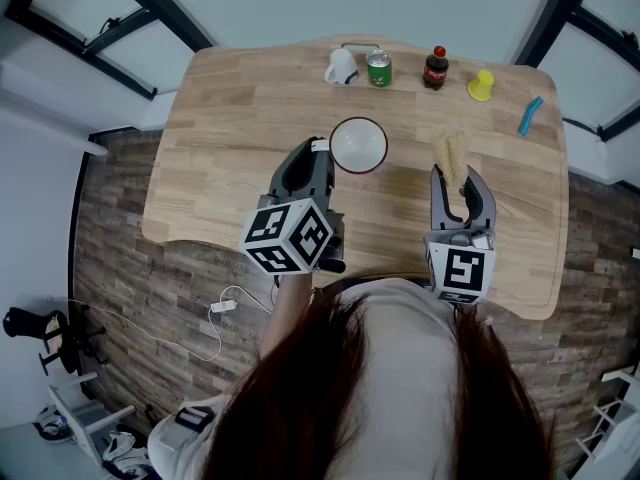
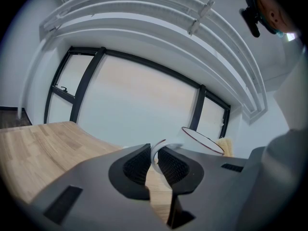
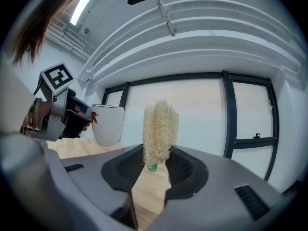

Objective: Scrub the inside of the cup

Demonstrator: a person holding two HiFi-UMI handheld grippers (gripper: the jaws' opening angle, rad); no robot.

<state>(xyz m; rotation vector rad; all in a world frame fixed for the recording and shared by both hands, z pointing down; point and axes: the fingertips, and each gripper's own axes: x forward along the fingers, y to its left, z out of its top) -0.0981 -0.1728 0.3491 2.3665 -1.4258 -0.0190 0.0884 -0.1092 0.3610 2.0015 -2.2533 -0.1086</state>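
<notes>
Gripping the cup (image 1: 358,145) by its handle, left gripper (image 1: 314,151) clamped, at the middle of the table (image 1: 250,108); pinching the loofah scrubber (image 1: 450,154) in the right gripper (image 1: 457,172), beside the cup, not inside; apparently all scrubbing left to do.

Cups of white ceramic number two: one white ceramic cup with a dark red rim (image 1: 358,145) and one plain white ceramic cup (image 1: 341,66). There is one pale fibrous loofah scrubber (image 1: 452,154), one green drink can (image 1: 378,69), one dark bottle with a red cap (image 1: 435,69), one small yellow plastic cup (image 1: 481,85), one blue plastic tool (image 1: 529,116) and one light wooden table (image 1: 240,118).
</notes>
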